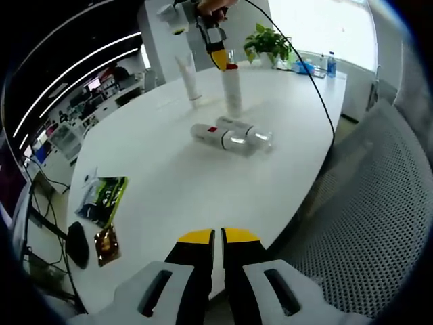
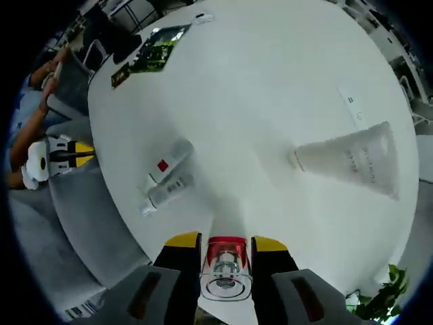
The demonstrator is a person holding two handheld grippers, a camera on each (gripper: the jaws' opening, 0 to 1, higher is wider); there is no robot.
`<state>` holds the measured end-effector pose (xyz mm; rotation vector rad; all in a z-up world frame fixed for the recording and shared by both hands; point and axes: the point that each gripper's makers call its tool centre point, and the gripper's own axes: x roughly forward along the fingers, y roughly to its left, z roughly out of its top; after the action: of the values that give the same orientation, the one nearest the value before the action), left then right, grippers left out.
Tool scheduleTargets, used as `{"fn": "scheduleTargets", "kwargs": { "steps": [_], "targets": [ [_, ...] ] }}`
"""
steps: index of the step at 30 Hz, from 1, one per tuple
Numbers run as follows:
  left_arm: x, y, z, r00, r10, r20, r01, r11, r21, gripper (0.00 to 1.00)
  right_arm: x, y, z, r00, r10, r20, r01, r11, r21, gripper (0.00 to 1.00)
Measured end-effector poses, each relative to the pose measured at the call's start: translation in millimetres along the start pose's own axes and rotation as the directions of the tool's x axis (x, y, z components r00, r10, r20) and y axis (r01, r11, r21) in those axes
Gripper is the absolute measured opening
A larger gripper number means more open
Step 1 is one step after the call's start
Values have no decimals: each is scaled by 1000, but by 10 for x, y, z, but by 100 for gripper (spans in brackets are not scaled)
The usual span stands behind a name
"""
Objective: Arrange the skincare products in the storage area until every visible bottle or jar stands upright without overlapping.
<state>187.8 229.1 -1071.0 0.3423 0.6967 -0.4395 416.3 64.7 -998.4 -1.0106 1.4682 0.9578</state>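
A white bottle with a red band and clear cap (image 1: 232, 91) stands upright on the white table (image 1: 169, 176). My right gripper (image 1: 218, 57) comes down from above and is shut on its top. In the right gripper view the same bottle (image 2: 226, 267) sits between the yellow-tipped jaws of that gripper (image 2: 226, 244). A white tube (image 1: 188, 78) stands upright just left of it, also seen as the tube (image 2: 348, 159). Two clear-and-white bottles (image 1: 230, 135) lie side by side on the table, the pair (image 2: 166, 176). My left gripper (image 1: 218, 237) is shut and empty near the table's edge.
Dark green and brown packets (image 1: 101, 200) and a black object (image 1: 76, 244) lie at the left edge. A potted plant (image 1: 267, 44) and water bottles (image 1: 330, 64) stand at the far end. A grey mesh chair (image 1: 365, 203) is on the right.
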Motion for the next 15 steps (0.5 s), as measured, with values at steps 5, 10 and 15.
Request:
{"fn": "scheduleTargets", "kwargs": {
  "steps": [5, 10, 15],
  "targets": [
    [-10, -28, 18, 1000, -12, 7, 12, 1000, 7, 0, 7, 25, -1, 1000, 14, -22, -14, 1000, -15, 21],
    [-10, -24, 15, 1000, -9, 6, 9, 1000, 6, 0, 1, 19, -11, 1000, 20, -1, -20, 1000, -15, 21],
    [0, -41, -1, 1000, -17, -2, 17, 1000, 9, 0, 15, 12, 34, 998, 17, 63, -16, 1000, -14, 20]
  ]
}}
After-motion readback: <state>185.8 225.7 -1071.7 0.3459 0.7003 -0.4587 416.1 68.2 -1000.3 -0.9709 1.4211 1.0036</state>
